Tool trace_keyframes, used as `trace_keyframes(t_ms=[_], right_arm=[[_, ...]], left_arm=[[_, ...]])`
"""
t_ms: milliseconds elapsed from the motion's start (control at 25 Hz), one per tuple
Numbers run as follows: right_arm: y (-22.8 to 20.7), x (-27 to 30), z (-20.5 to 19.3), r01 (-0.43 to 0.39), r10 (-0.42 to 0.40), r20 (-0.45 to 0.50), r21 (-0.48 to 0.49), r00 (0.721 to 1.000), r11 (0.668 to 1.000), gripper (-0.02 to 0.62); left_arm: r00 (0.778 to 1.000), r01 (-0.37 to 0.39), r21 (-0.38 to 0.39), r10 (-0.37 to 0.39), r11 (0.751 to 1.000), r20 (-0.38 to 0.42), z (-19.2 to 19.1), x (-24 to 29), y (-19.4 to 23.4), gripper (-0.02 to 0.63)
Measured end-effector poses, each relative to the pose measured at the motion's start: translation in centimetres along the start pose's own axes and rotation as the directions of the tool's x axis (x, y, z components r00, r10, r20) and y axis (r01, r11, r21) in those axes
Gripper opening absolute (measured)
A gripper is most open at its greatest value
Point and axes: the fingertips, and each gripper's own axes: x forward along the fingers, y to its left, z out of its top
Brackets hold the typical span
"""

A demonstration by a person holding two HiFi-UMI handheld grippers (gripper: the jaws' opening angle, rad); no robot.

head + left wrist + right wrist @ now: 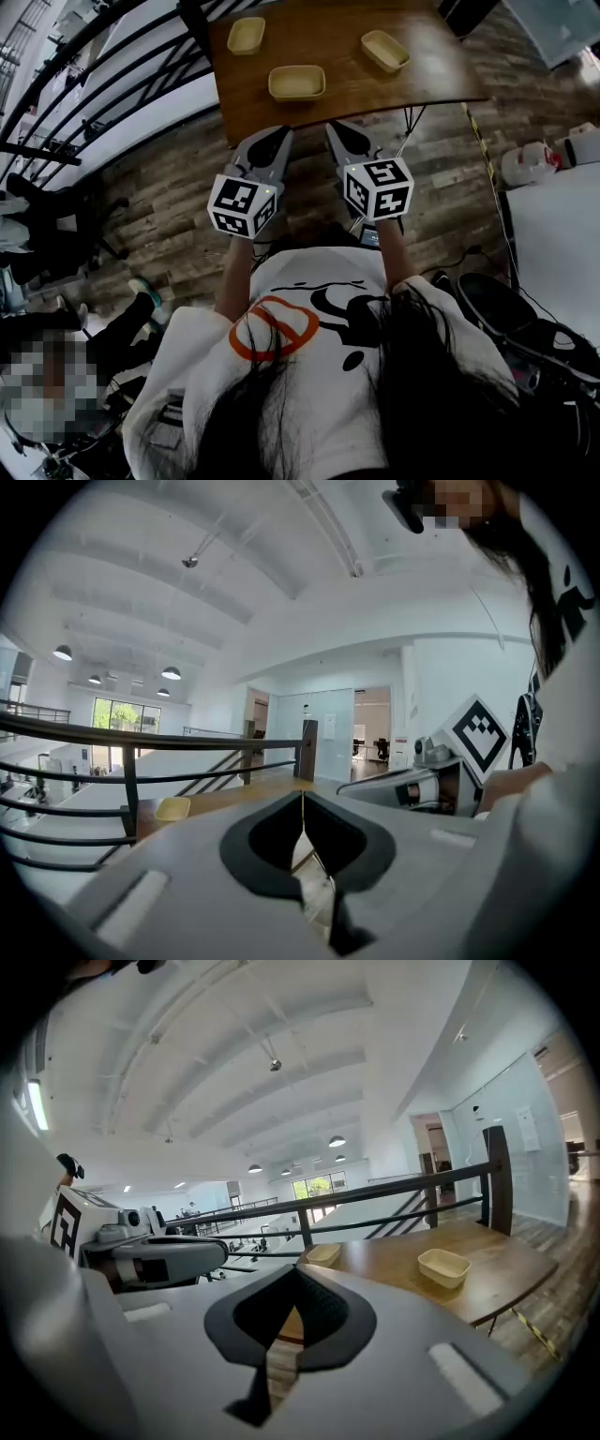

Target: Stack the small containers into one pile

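Three small beige containers lie apart on the wooden table (431,80): one at the far left (247,35), one near the front middle (296,82), one at the far right (385,50). My left gripper (274,139) and right gripper (339,133) hover side by side just short of the table's near edge, below the middle container. Both are shut with nothing between their jaws. In the left gripper view the left gripper (302,803) points toward the table, with one container (172,808) to its left. The right gripper (293,1274) faces two containers (443,1267) (323,1253).
A black railing (103,66) runs along the table's left and far side. Wood-plank floor (159,197) lies under the grippers. A white tabletop (558,253), cables and a chair (506,309) stand at the right. Another person sits at the lower left.
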Motion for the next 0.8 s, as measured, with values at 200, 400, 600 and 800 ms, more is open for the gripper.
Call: trace_keyframes(t_ms=[200, 400, 600, 800], right_arm=[[-2.7, -0.6, 0.0, -0.004, 0.004, -0.01, 0.005, 1.0, 1.0, 0.025], [-5.9, -1.4, -0.2, -0.018, 0.018, -0.013, 0.021, 1.0, 1.0, 0.025], [-8.9, -2.1, -0.8, -0.019, 0.019, -0.02, 0.045, 1.0, 0.999, 0.025], [-10.9, -2.1, -1.5, -0.001, 0.003, -0.024, 0.107, 1.0, 0.994, 0.025]], left_arm=[[1.0, 0.0, 0.001, 0.0, 1.0, 0.001, 0.2, 2.4, -1.3, 0.002], [1.0, -0.005, 0.002, 0.005, 1.0, 0.001, 0.1, 5.2, -3.3, 0.002], [1.0, 0.0, 0.002, 0.0, 1.0, -0.017, -0.4, 7.7, -5.0, 0.001], [0.998, 0.022, 0.004, -0.022, 1.0, -0.055, -0.9, 9.1, -5.5, 0.002]])
